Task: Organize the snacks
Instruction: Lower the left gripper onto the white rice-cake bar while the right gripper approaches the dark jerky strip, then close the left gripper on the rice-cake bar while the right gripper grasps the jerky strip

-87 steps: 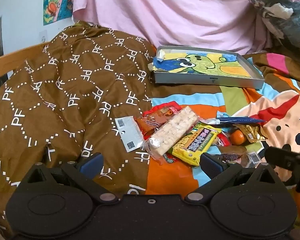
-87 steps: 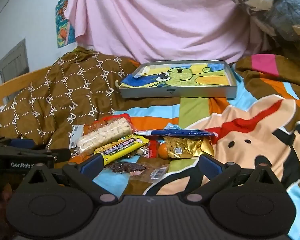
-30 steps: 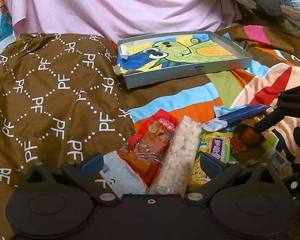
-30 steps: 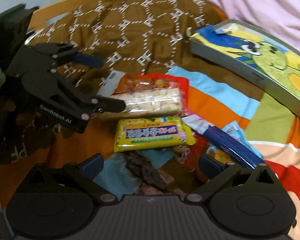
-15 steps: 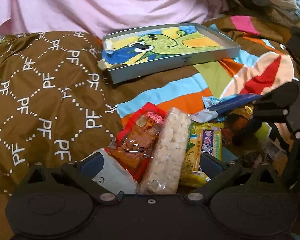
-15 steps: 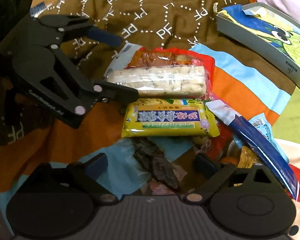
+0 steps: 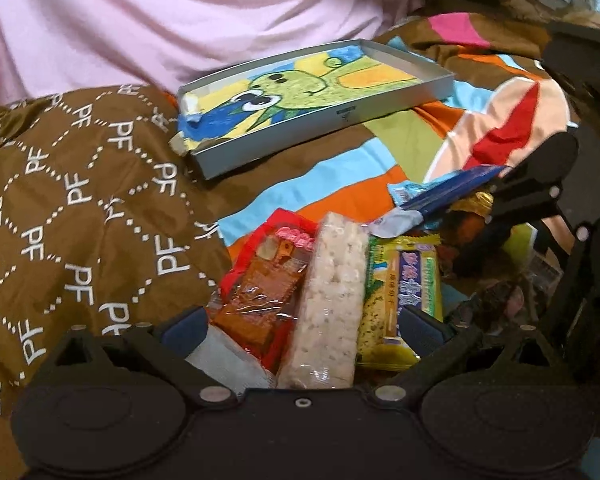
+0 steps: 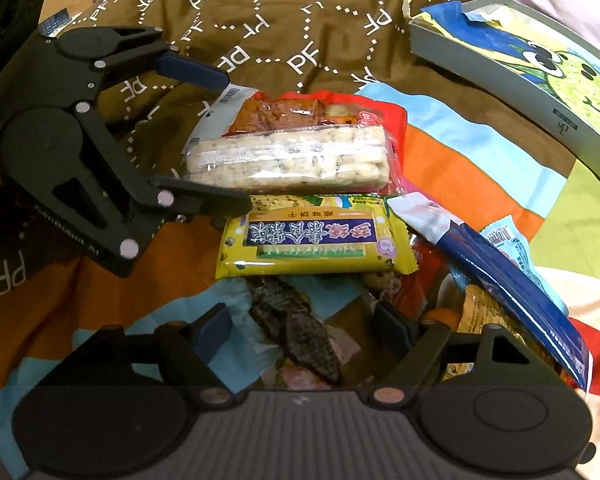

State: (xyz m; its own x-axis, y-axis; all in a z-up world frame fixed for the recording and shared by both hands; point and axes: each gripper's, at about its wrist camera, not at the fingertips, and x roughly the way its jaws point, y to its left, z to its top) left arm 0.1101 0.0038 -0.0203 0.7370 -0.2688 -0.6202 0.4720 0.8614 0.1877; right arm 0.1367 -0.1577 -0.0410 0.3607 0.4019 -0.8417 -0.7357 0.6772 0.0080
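Two grippers at snack pile, picking step. Left gripper (image 8: 236,140) jaws closing around rice-cracker pack (image 8: 288,160), red pack (image 7: 268,280); right gripper (image 8: 300,320) closing over dark seaweed pack (image 8: 296,324), neither pinched yet. Next: finish pinch, lift toward far tray (image 7: 380,114).

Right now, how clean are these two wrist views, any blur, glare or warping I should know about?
Left wrist view: soft overall, the tray bowed by the fisheye, right side dark behind the right gripper. Right wrist view: sharper, print on the yellow snack pack readable, glare on the rice bar wrapper, foreground shadowed.
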